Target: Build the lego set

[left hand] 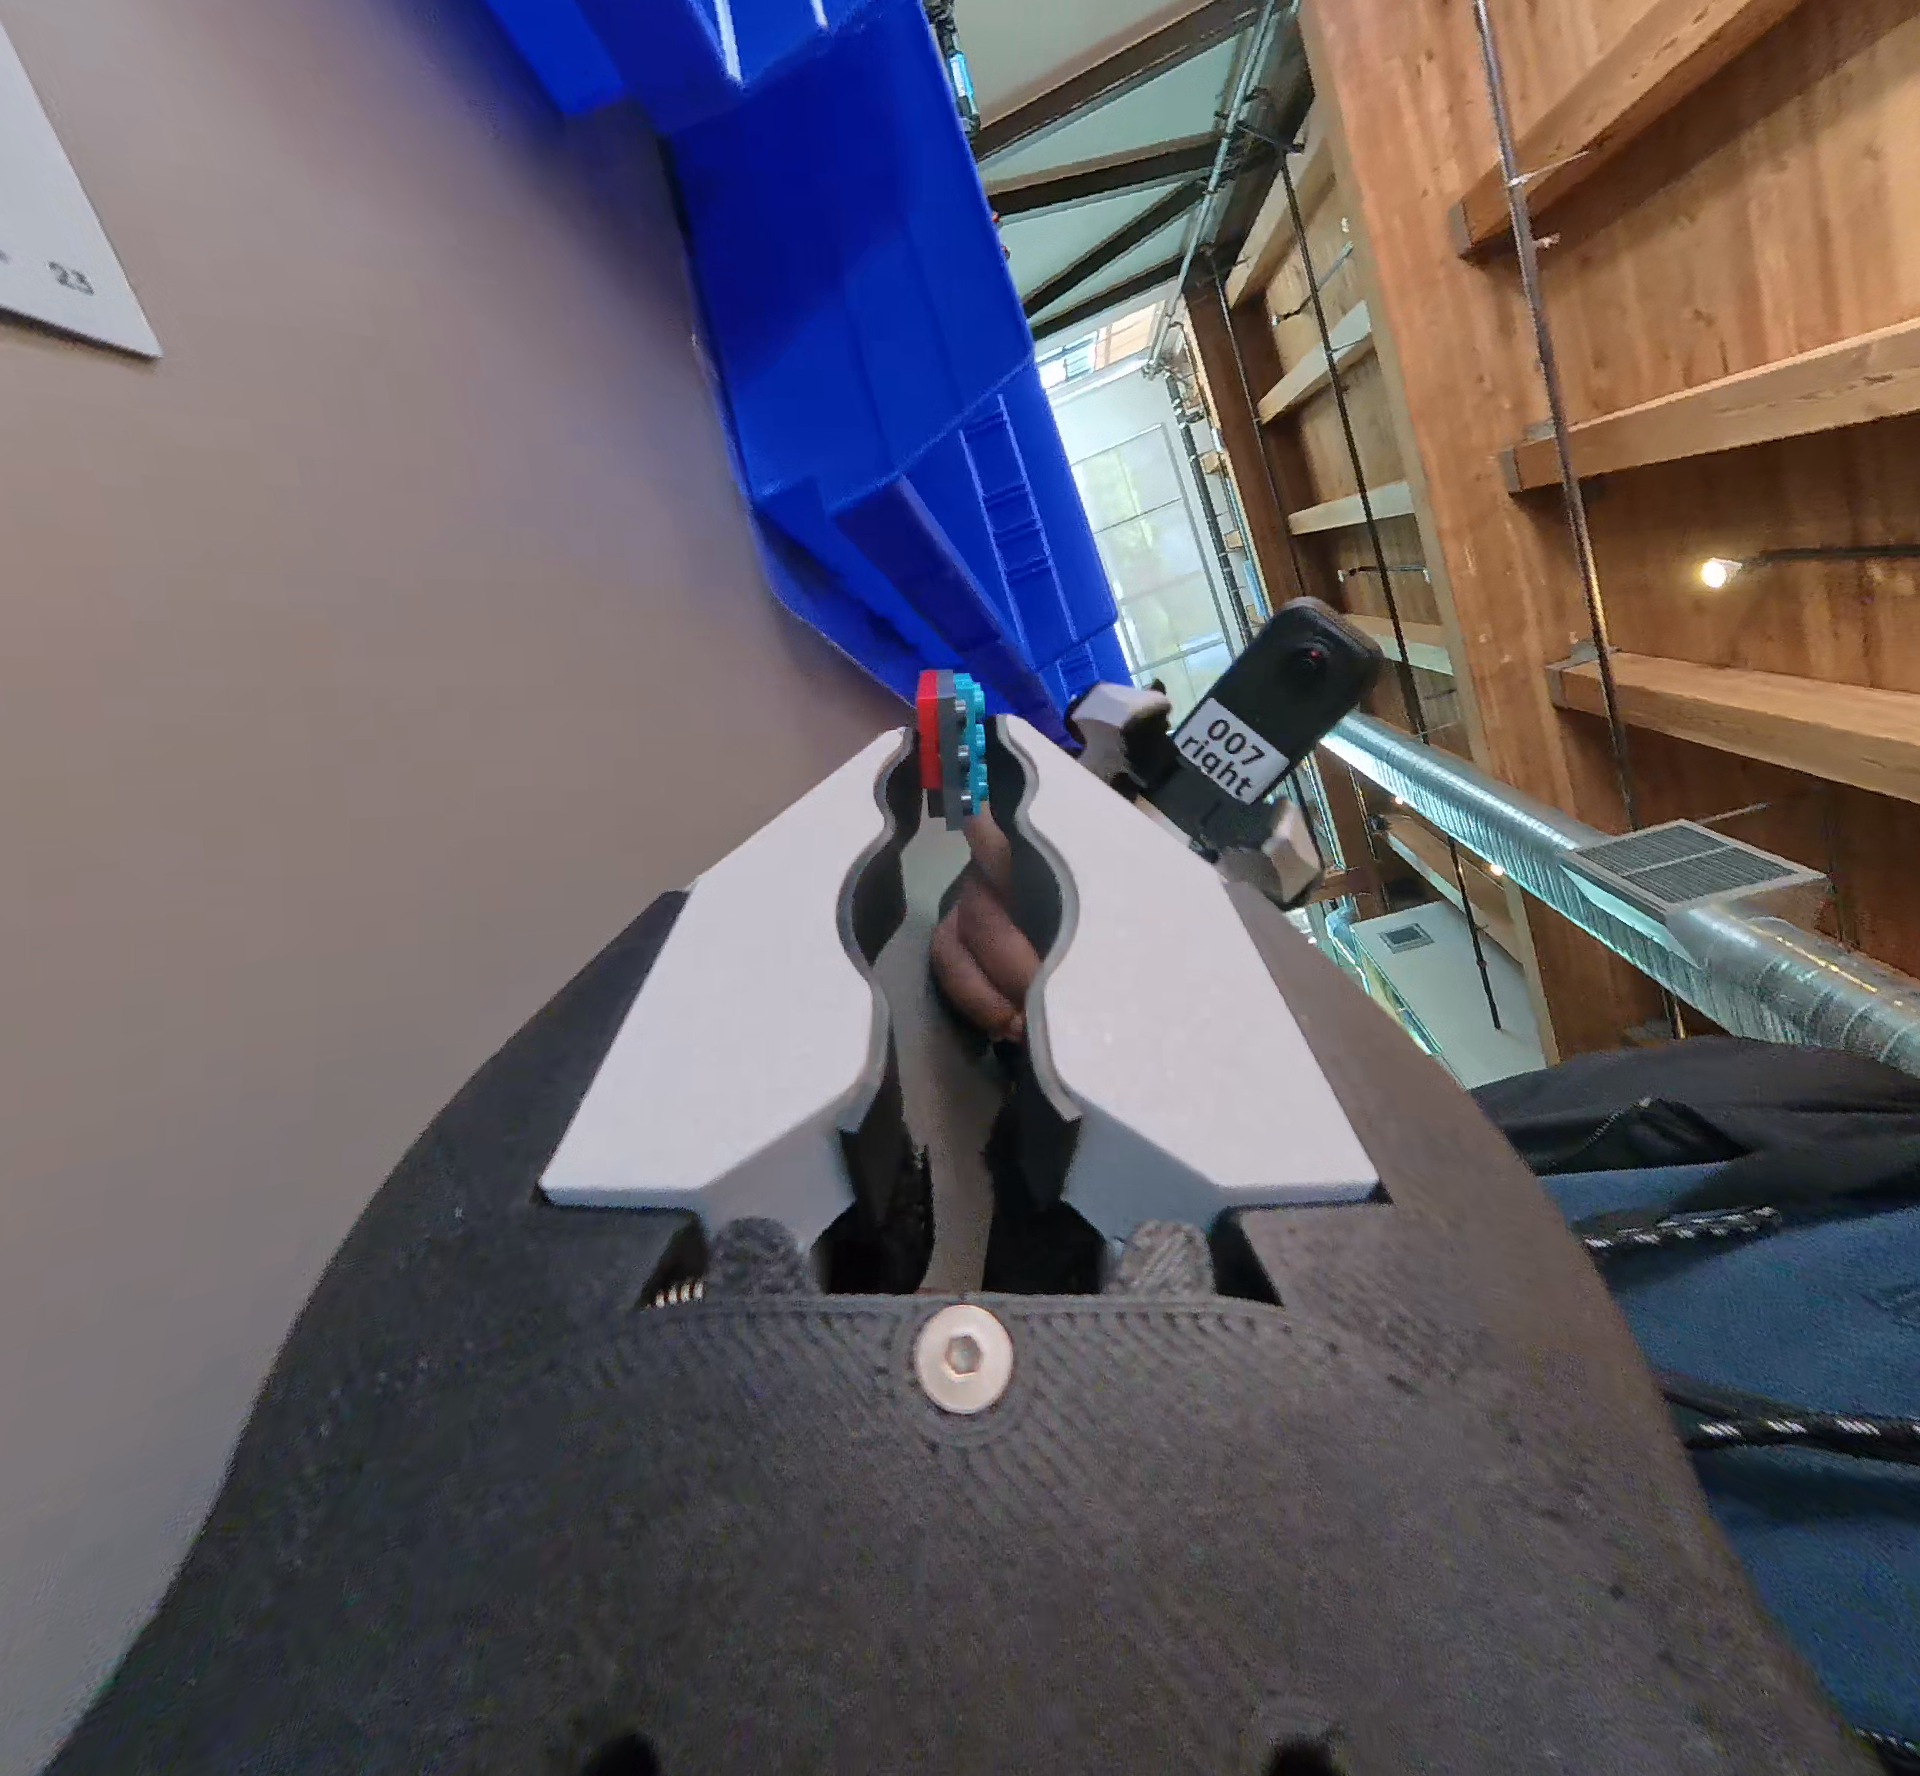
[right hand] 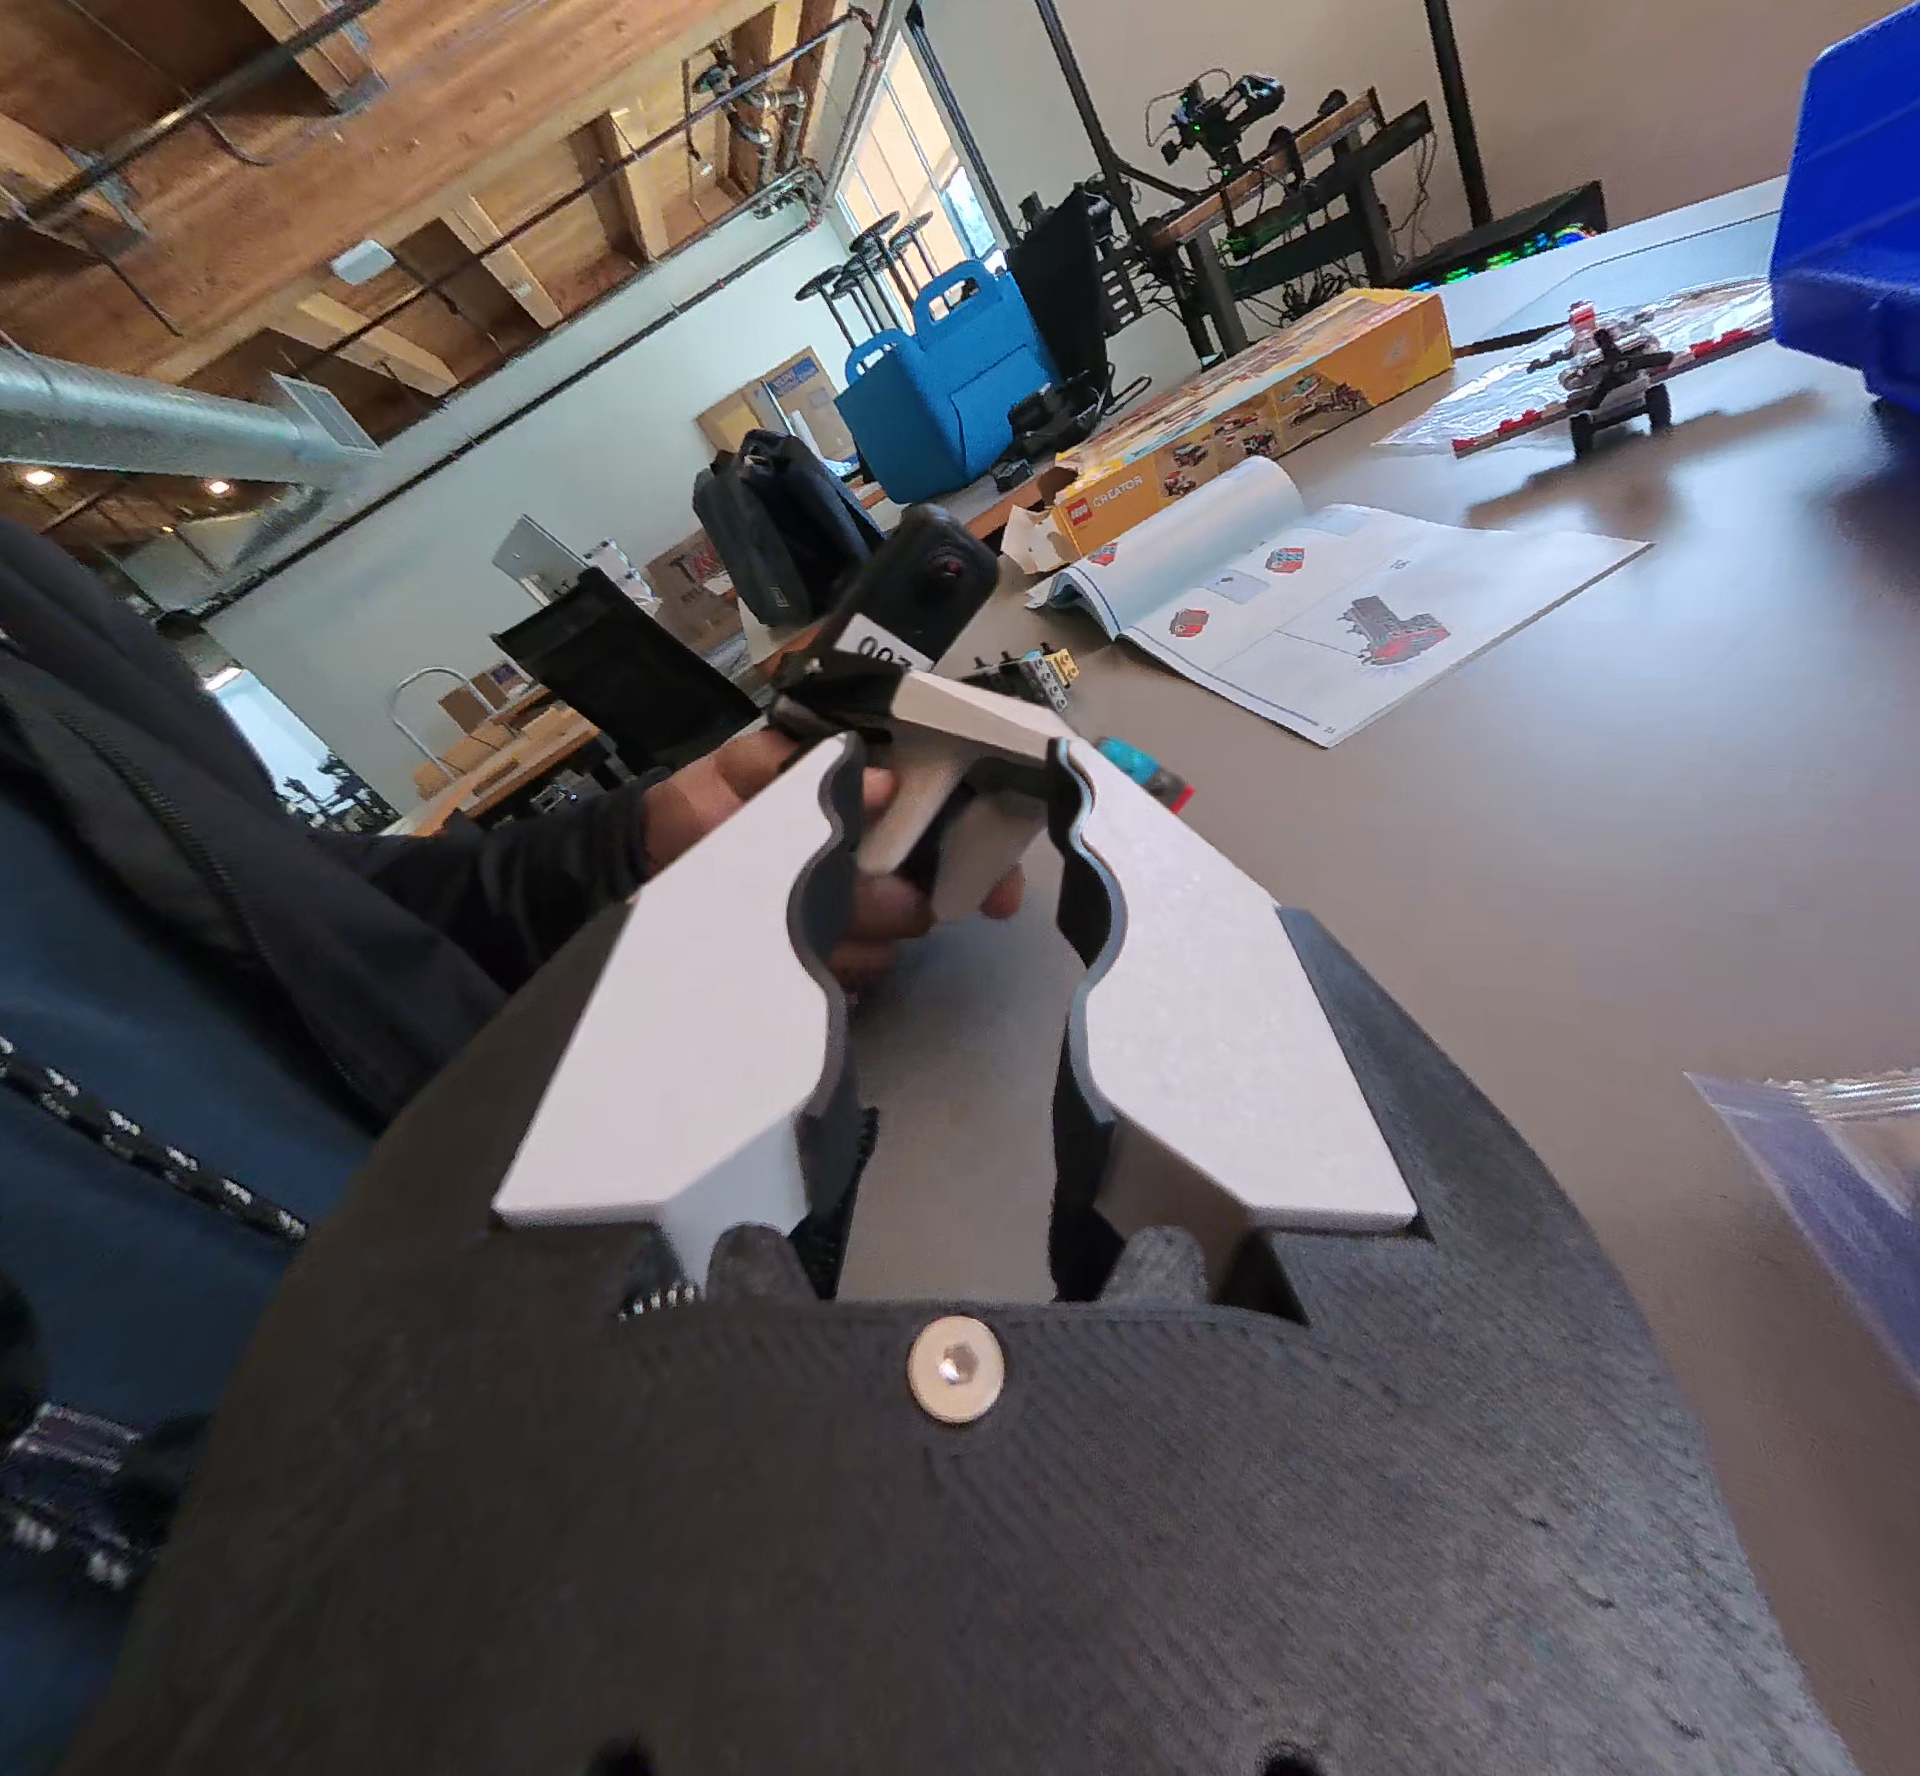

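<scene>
My left gripper is shut on a small lego stack of red, grey and teal plates, held edge-on at its fingertips above the grey table. In the right wrist view the stack shows teal and red just past my right fingertip, with the left gripper's grey fingers behind the gap. My right gripper is open and empty, its jaws wide apart and pointing at the left gripper. A hand holds the left gripper. The right gripper's camera shows beyond the stack.
An open instruction booklet, a yellow lego box and a partly built lego vehicle lie farther back on the table. Blue bins stand at the right. A clear plastic bag lies near right. Small loose pieces sit behind the grippers. About 5 cm separates my left fingertips from my right. Both grippers' tips are roughly 30 cm from the partly built lego vehicle.
</scene>
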The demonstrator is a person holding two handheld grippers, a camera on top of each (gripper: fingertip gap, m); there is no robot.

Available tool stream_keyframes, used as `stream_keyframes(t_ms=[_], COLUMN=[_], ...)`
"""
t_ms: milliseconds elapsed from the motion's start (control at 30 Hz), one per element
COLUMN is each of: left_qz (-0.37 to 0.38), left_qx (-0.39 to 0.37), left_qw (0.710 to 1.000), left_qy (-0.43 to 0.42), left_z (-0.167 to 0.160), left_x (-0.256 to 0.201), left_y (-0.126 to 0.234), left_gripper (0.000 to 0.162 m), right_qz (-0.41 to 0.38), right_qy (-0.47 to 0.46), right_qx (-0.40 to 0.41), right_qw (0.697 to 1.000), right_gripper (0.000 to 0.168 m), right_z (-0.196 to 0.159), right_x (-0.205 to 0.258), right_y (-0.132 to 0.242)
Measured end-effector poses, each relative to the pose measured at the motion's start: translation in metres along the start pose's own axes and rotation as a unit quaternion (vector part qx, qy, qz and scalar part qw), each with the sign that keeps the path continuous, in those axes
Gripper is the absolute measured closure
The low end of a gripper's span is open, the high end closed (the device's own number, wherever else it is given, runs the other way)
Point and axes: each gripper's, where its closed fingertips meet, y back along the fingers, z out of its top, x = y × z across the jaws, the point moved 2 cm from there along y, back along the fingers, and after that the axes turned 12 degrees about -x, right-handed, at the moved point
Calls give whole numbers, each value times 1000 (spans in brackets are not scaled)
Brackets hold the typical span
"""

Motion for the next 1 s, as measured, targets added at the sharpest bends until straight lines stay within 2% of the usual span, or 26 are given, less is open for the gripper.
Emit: stream_keyframes(t_ms=[200, 367, 467, 567, 667, 767, 900, 1000], left_qz=[-4, -21, -23, -24, -29, -43, -57, -57], left_qx=[-6, -23, -18, -10, -9, -17, -25, -30], left_qw=[1000, 999, 1000, 1000, 999, 999, 998, 998], left_qy=[15, 11, 0, -18, -25, -11, -13, -17], left_z=[8, 29, 39, 45, 49, 52, 54, 57], left_x=[3, 4, 5, 6, 7, 6, 2, 1], left_y=[-16, -18, -13, -3, 8, 18, 31, 48], left_gripper=[150, 150, 151, 151, 150, 150, 150, 150], right_qz=[13, -7, 2, -5, -39, -67, -84, -116], right_qy=[-7, 28, 69, 156, 231, 256, 272, 302], right_qx=[4, 20, 52, 120, 197, 284, 406, 488], right_qw=[1000, 999, 996, 981, 952, 921, 869, 811], right_gripper=[136, 138, 138, 138, 138, 138, 137, 137], right_z=[0, 6, 30, 75, 123, 142, 127, 108], right_x=[2, -8, -11, -27, -66, -127, -223, -294], right_y=[1, 6, 8, 5, -17, -59, -119, -145])
